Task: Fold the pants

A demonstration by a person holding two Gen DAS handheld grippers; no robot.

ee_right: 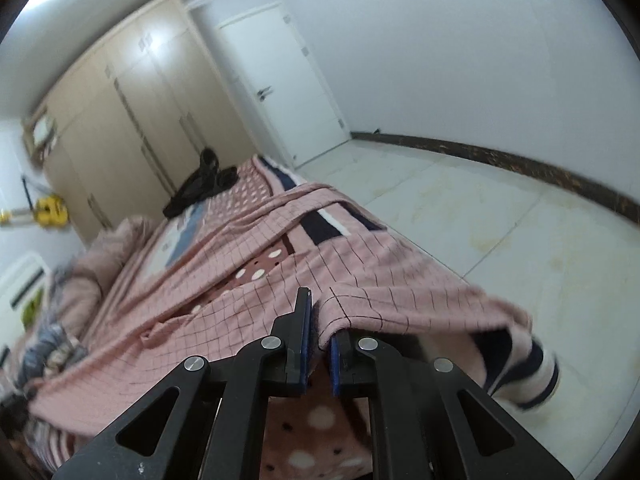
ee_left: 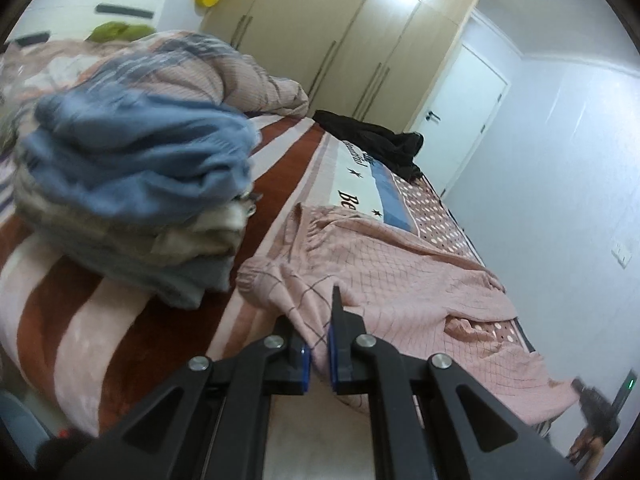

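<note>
Both claws clenched on the pink checked pants (ee_left: 384,280), one edge each. Left claw (ee_left: 318,336): jaws pinched together with a fold of the fabric caught between the blue pads. Right claw (ee_right: 318,334): same, cloth draped over the right-hand finger and pulled up into a small ridge at the grip.

Pants lie spread across the near end of the bed (ee_left: 100,320), partly crumpled, hanging between the two grips; in the right wrist view one part trails over the bed's edge toward the tiled floor (ee_right: 500,232). Under them, a dotted brown cover (ee_right: 260,268) shows through a gap.

Left of the pants, apart from them: a stack of folded clothes (ee_left: 132,200), blue on top (blurred, can't tell the items). Behind it a bunched pink quilt (ee_left: 224,76). Further up the bed, a black garment (ee_left: 376,140) in a heap, well apart from the pants. Wardrobe (ee_left: 344,28) and white door (ee_left: 460,88) at the back.
</note>
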